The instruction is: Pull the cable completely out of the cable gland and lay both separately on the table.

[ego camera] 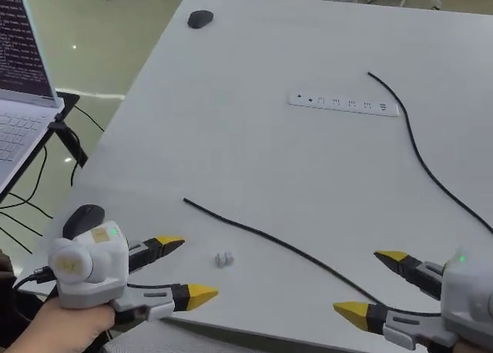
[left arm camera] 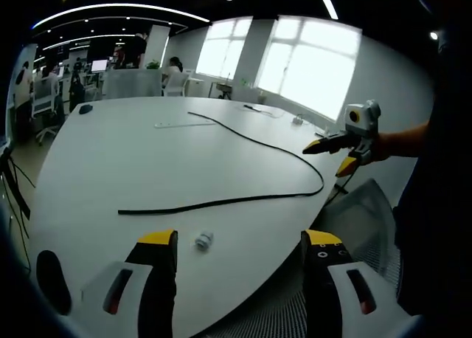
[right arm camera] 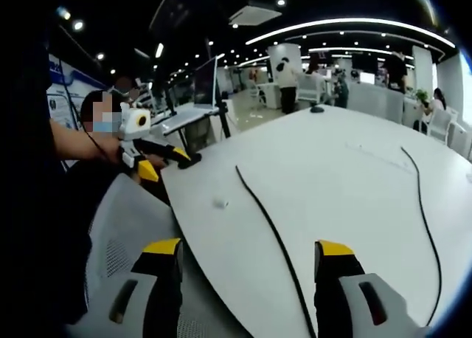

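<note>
A pale grey table (ego camera: pixel 254 152) is carrying a long black cable (ego camera: pixel 277 241), which is curving from beside a white power strip (ego camera: pixel 344 104) round towards the near edge. A small white cable gland (ego camera: pixel 223 258) is lying near the cable, not touching it. A black mouse (ego camera: pixel 200 18) is sitting at the far corner, and a second mouse (ego camera: pixel 83 219) is resting by the near left edge.

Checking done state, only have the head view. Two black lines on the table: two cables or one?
Observer: One. In the left gripper view the cable bends round near the table edge by the right gripper and runs back toward the far end.
Operator: Right fingers on it?
Observer: No. In the right gripper view its fingers stand wide apart, the cable lying flat on the table ahead.
Operator: Anyone else near?
Observer: People sit at desks far beyond the table.
</note>
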Motion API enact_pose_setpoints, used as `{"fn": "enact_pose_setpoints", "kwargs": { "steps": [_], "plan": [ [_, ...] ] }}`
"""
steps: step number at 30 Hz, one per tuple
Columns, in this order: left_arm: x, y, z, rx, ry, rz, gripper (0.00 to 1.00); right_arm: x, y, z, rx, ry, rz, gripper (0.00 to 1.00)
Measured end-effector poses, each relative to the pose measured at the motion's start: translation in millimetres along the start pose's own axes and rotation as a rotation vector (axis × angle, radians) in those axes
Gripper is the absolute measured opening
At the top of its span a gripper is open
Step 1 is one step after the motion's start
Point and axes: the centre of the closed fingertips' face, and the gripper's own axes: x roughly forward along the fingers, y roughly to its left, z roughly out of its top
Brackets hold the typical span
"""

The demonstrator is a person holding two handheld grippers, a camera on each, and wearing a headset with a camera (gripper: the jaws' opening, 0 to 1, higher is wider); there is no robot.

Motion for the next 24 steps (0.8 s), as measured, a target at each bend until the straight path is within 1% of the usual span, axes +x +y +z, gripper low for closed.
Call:
{"fn": "enact_pose_setpoints", "kwargs": {
  "steps": [2, 3, 5, 6, 7, 8, 10, 13, 16, 19, 20, 21, 24],
  "plan": [
    [-0.9, 1.3, -3.0, -0.003, 0.010, 0.008, 0.72, -0.5, 0.7, -4.6, 0.025, -0.001, -0.002, 0.75],
    [-1.5, 2.3, -5.2, -0.006, 0.014, 0.012, 0.74, -0.4, 1.5, -5.9, 0.024, -0.001, -0.003, 0.76],
    [-3.0, 5.4, -10.2, -0.021, 0.031, 0.021, 0.76, 0.8, 4.3, -9.3, 0.053, -0.001, 0.011, 0.79],
    [-3.5, 5.1, -11.2, -0.026, 0.036, 0.018, 0.78, 2.8, 6.8, -13.2, 0.077, 0.006, 0.030, 0.82],
    [-3.8, 5.2, -11.4, -0.026, 0.036, 0.018, 0.80, 3.7, 7.0, -17.0, 0.091, 0.022, 0.034, 0.87],
    [-4.4, 5.7, -11.4, -0.020, 0.037, 0.021, 0.81, 4.5, 5.8, -19.3, 0.099, 0.028, 0.033, 0.90],
    [-5.3, 6.7, -12.6, -0.020, 0.047, 0.025, 0.82, 4.8, 4.0, -21.5, 0.092, 0.028, 0.032, 0.91],
    [-4.9, 6.3, -14.5, -0.039, 0.054, 0.022, 0.88, 5.6, 4.9, -21.8, 0.095, 0.031, 0.041, 0.99],
    [-3.7, 4.7, -18.7, -0.036, 0.068, 0.018, 0.89, 6.4, 6.3, -22.0, 0.075, 0.037, 0.050, 0.99],
    [-1.6, 3.4, -26.3, -0.043, 0.085, 0.019, 0.94, 8.2, 7.0, -25.7, 0.062, 0.056, 0.059, 0.99],
    [-1.8, 3.1, -29.1, -0.048, 0.095, 0.016, 0.93, 9.0, 7.0, -27.8, 0.062, 0.065, 0.062, 0.99],
    [-2.5, 2.4, -29.6, -0.044, 0.097, 0.015, 0.92, 9.3, 7.5, -30.0, 0.066, 0.073, 0.065, 0.99],
    [-4.4, 1.7, -27.8, -0.047, 0.090, 0.017, 0.93, 8.6, 9.8, -28.4, 0.074, 0.064, 0.073, 0.99]
  ]
}}
